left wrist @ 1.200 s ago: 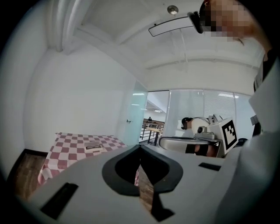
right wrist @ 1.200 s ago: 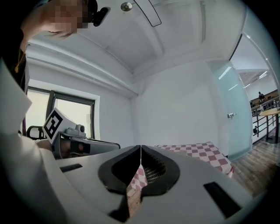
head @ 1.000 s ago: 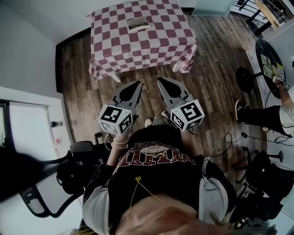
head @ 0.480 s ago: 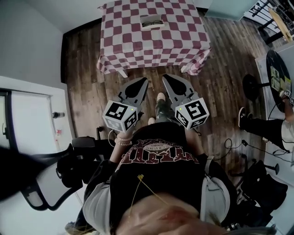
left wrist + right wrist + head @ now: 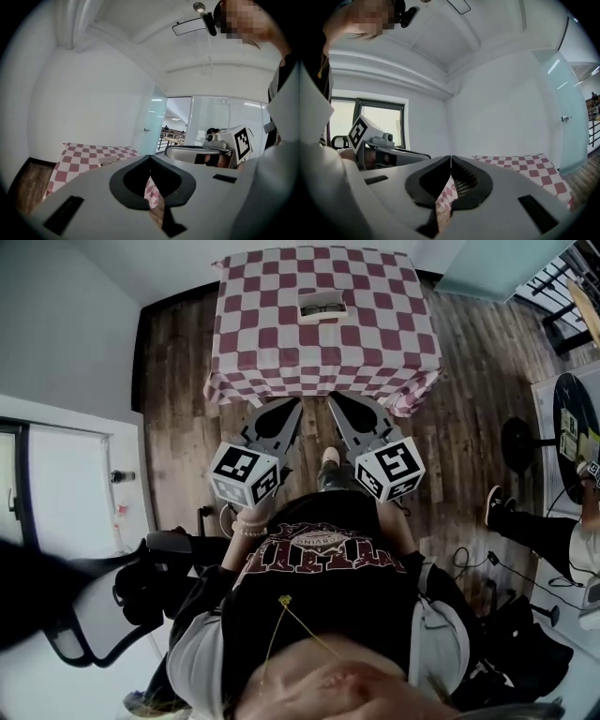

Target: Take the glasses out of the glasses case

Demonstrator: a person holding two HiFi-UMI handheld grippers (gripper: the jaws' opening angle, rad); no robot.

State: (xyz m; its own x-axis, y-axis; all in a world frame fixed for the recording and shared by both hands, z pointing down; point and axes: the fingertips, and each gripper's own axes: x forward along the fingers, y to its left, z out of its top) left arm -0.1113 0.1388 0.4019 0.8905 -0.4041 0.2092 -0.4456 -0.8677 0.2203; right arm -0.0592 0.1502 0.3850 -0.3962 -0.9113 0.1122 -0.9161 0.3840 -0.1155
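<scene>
While well short of the glasses case (image 5: 322, 306), left claw (image 5: 293, 407) and right claw (image 5: 335, 402) are clenched, empty. It lies on the desk (image 5: 272, 352).

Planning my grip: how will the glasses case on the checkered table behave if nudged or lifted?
The glasses case looks small, low and boxy: probably light, stiff, unlikely to roll. It rests on a draped tablecloth, so a push may wrinkle the cloth instead. It's too distant to judge slipperiness.
</scene>
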